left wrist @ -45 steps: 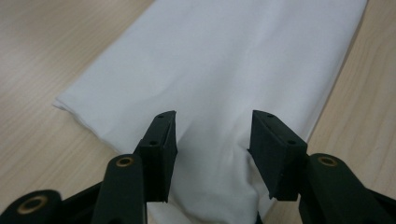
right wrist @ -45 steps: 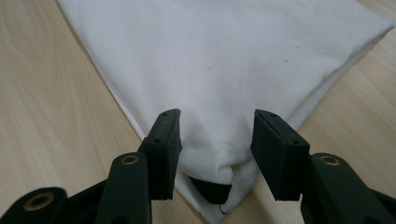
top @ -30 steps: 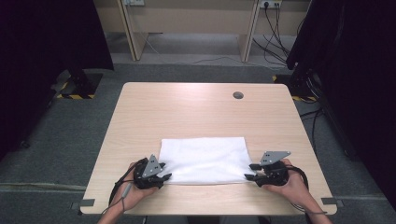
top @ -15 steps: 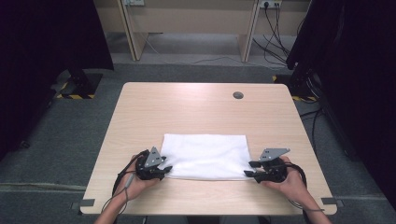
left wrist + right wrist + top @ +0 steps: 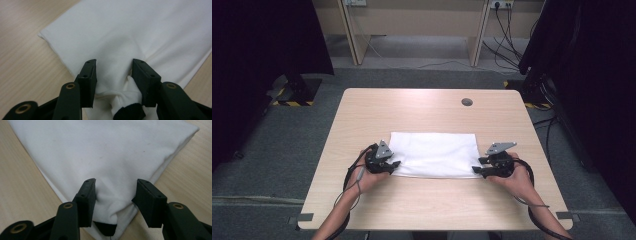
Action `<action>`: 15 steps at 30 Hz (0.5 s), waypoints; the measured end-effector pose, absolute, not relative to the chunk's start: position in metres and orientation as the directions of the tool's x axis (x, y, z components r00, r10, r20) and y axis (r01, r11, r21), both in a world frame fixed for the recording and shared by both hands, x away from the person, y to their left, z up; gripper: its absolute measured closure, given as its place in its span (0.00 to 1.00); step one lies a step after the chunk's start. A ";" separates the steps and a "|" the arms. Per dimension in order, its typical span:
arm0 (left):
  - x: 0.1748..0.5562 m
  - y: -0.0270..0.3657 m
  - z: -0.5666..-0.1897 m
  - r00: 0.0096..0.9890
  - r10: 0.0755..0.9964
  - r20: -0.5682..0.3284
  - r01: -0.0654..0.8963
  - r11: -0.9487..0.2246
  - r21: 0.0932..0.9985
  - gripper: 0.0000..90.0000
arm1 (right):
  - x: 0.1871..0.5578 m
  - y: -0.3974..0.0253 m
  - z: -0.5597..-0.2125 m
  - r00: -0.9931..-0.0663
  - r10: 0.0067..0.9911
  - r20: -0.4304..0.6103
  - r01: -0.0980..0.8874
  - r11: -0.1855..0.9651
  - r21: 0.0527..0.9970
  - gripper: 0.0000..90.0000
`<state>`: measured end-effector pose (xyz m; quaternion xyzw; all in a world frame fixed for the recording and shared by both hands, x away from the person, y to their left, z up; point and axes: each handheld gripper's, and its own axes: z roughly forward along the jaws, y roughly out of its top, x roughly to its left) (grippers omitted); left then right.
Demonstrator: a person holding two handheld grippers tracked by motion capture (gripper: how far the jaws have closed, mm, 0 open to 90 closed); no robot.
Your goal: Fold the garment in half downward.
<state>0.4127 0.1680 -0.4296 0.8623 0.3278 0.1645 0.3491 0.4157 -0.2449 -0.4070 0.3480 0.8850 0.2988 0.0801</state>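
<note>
While its two black jaws stand apart with the near left corner of cloth bunched between them, the left gripper (image 5: pixel 113 82) has not closed on anything; a dark trim at the fabric's tip sits low between the jaws. Across the table, the right gripper (image 5: pixel 115 203) likewise has its jaws spread, straddling the near right corner, where a similar dark patch peeks from under the fold. Between them lies the white, folded rectangular fabric cloth (image 5: pixel 434 154), flat on the near half of the pale wooden table (image 5: pixel 422 112), its long edges running left to right. It looks soft, light and limp, so it will likely sag and crease once lifted, and layers may slip apart; pinching all the layers right at each near corner seems the safest hold. A small dark round grommet (image 5: pixel 467 102) sits in the tabletop farther off. No brand, label or writing can be read anywhere.
</note>
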 end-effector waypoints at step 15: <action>0.416 0.160 -0.415 0.668 0.745 0.002 0.485 -0.437 0.758 0.43 | 0.420 -0.229 -0.397 -0.730 0.672 0.121 0.572 0.505 0.646 0.56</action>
